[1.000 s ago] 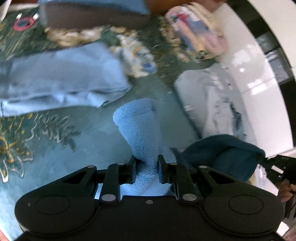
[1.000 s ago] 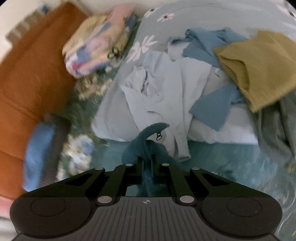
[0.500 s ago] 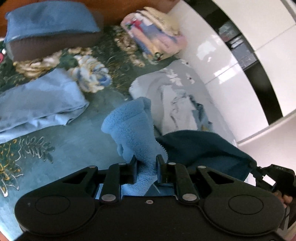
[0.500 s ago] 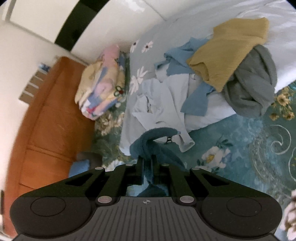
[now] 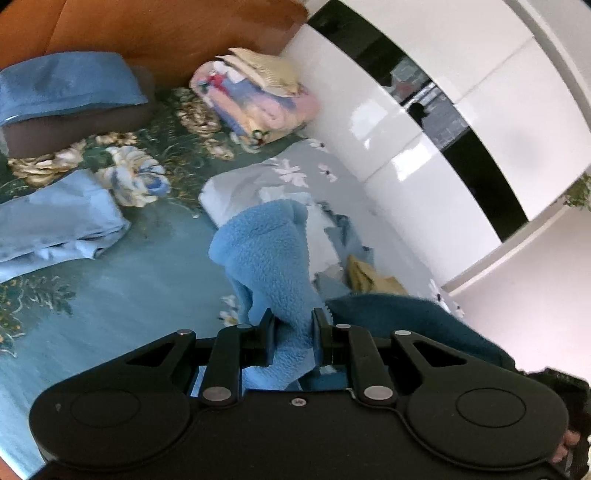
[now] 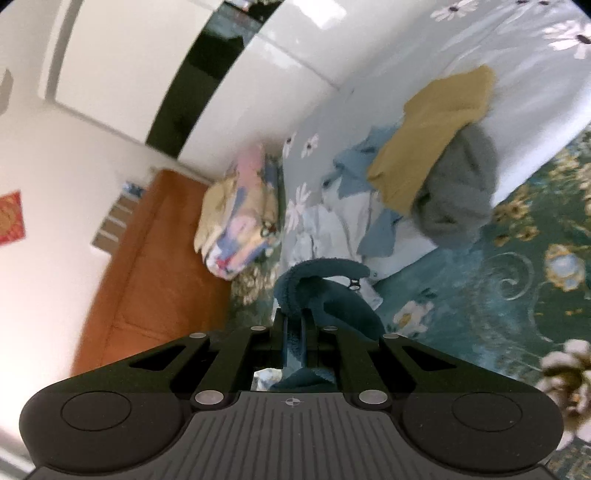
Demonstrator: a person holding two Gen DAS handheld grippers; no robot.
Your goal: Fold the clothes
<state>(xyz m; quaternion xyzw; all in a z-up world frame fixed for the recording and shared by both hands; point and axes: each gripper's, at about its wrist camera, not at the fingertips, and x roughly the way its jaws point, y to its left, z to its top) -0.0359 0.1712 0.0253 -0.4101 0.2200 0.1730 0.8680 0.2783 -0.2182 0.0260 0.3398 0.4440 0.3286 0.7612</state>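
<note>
My left gripper (image 5: 293, 319) is shut on a thick fold of a fleece garment (image 5: 269, 251), light blue on this side, held up above the bed. Its dark teal side (image 5: 399, 317) stretches away to the right toward the other gripper at the frame edge. In the right wrist view my right gripper (image 6: 293, 319) is shut on the dark teal fleece (image 6: 325, 291), with a zipper pull (image 6: 354, 284) dangling beside it. Behind lies a pile of unfolded clothes: a mustard top (image 6: 436, 125), a grey garment (image 6: 461, 192) and pale blue shirts (image 6: 332, 225).
A folded light blue garment (image 5: 55, 218) lies on the green floral bedspread (image 5: 122, 295). A folded floral quilt (image 5: 255, 99) and a blue-topped cushion (image 5: 66, 88) sit against the orange headboard (image 5: 166, 33). A glossy white wardrobe (image 5: 424, 147) stands beyond the bed.
Both grippers have risen with the fleece held between them. The views have tipped and swung, so the wardrobe and wall now fill more of each frame. Both grips are unchanged.
</note>
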